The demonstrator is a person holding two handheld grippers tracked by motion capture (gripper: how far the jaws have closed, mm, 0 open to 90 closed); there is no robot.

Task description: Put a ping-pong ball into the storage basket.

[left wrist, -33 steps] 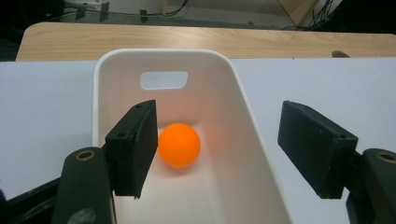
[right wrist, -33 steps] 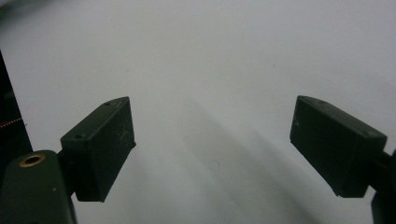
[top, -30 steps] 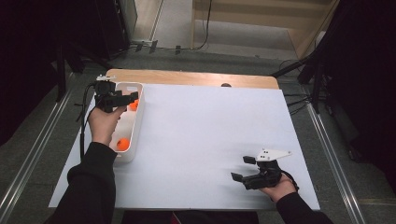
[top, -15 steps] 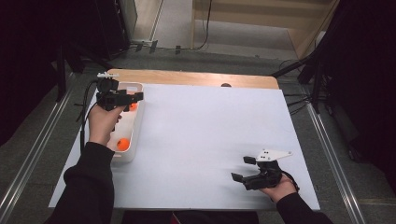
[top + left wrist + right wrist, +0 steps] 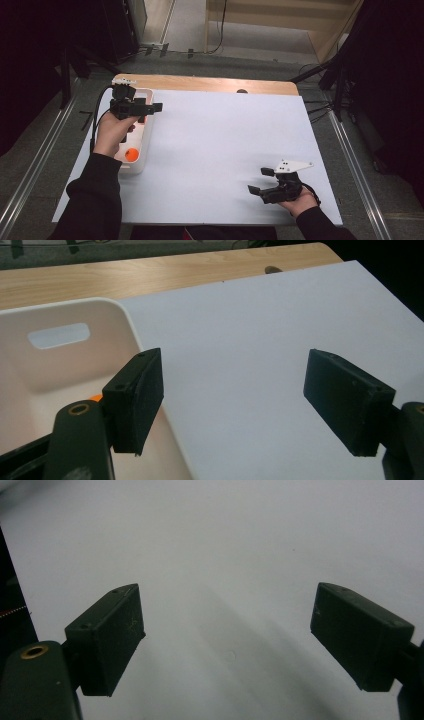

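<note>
1. My left hand-held gripper [image 5: 150, 107] hangs over the white bin [image 5: 145, 150] at the table's [image 5: 225, 150] left, jaws just opened, empty.
2. One orange ball [image 5: 131, 155] lies in the bin, nearer than that gripper.
3. My right hand-held gripper [image 5: 256, 181], near right, jaws apart, empty.

Both arms in black long sleeves, cuffs at the wrists. Left black two-jaw gripper [image 5: 150, 107]: blocky body, black cable looping off the back, small grey plate on top. Right black two-jaw gripper [image 5: 260, 181]: pale grey three-cornered plate with dark screw dots. Jaw pads [image 5: 135, 400] matte black rectangular blocks; brass-ringed screw holes at their bases.
</note>
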